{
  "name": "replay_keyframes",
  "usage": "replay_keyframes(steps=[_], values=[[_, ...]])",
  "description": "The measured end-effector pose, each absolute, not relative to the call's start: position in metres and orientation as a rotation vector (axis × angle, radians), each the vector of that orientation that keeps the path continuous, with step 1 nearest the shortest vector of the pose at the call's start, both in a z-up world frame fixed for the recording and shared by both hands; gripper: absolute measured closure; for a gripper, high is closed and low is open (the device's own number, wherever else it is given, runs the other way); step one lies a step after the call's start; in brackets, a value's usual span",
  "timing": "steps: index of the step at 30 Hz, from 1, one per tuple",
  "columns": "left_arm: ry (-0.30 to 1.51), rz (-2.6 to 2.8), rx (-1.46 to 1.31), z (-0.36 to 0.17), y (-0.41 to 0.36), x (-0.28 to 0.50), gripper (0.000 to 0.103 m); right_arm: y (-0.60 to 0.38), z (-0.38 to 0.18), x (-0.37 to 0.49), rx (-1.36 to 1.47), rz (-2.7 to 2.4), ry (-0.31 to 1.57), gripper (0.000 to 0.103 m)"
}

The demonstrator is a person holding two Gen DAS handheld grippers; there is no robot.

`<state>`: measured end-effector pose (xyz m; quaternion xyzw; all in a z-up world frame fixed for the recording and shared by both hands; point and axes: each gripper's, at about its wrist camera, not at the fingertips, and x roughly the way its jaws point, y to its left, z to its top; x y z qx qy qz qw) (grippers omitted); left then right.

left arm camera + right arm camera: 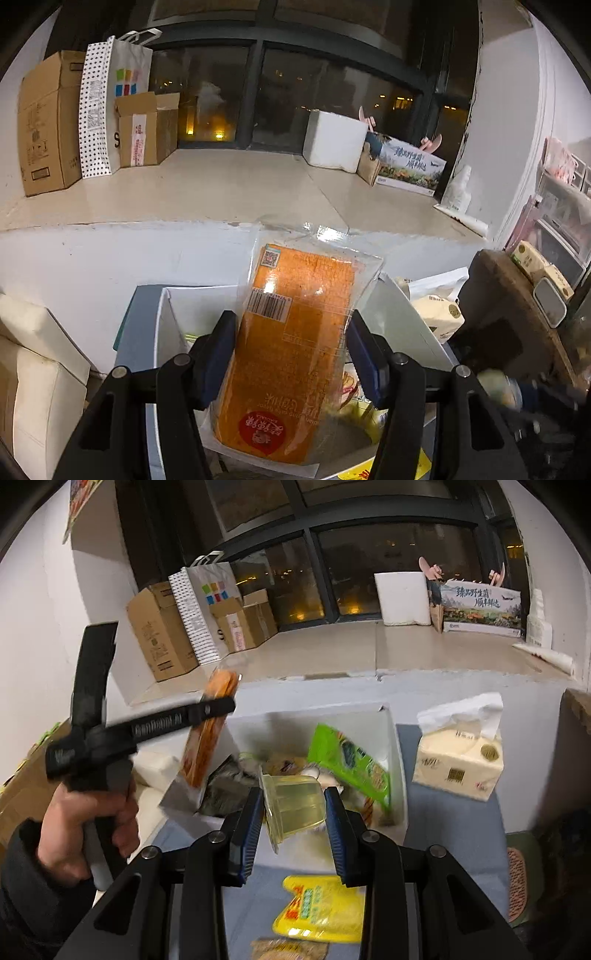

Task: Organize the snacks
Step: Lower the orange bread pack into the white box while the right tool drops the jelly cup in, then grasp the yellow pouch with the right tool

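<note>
My left gripper point(290, 354) is shut on a clear packet of orange snack point(291, 343) and holds it above the white box point(166, 325). In the right wrist view the same packet point(207, 738) hangs over the left edge of the white box point(391, 746). My right gripper point(293, 819) is shut on a clear jelly cup point(295, 806) with yellowish filling, held at the box's near edge. The box holds a green packet point(347, 760) and several other snacks.
A yellow packet point(321, 908) and a brown packet point(288, 950) lie on the blue-grey surface in front of the box. A tissue pack point(458, 764) stands to the right. Cardboard boxes point(159, 642) and a foam box point(402, 598) sit on the far floor.
</note>
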<state>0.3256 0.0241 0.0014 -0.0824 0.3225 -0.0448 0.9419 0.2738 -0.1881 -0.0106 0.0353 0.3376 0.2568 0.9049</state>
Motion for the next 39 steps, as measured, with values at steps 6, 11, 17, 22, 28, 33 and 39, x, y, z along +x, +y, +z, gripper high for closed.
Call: replay_keyframes(steps=[6, 11, 17, 22, 28, 33, 39], values=[[0.680, -0.060, -0.120, -0.007, 0.026, 0.322, 0.000, -0.180, -0.016, 0.332, 0.110, 0.482, 0.719, 0.000], [0.685, -0.073, -0.120, -0.004, 0.032, 0.313, 0.000, -0.186, -0.016, 0.336, 0.142, 0.482, 0.703, 0.000], [0.644, -0.110, -0.130, 0.006, 0.030, 0.283, 0.000, -0.201, -0.014, 0.312, 0.165, 0.502, 0.687, 0.000], [0.632, -0.151, -0.128, 0.003, 0.020, 0.241, 0.000, -0.213, -0.012, 0.275, 0.138, 0.519, 0.652, 0.000], [0.638, -0.166, -0.098, -0.005, 0.004, 0.179, 0.000, -0.220, -0.023, 0.229, 0.091, 0.560, 0.645, 0.000], [0.727, -0.199, -0.136, -0.041, -0.006, 0.125, 0.000, -0.220, -0.058, 0.189, 0.011, 0.586, 0.699, 0.000], [0.796, -0.212, -0.192, -0.082, -0.006, 0.086, 0.000, -0.218, -0.112, 0.180, -0.092, 0.552, 0.841, 0.000]])
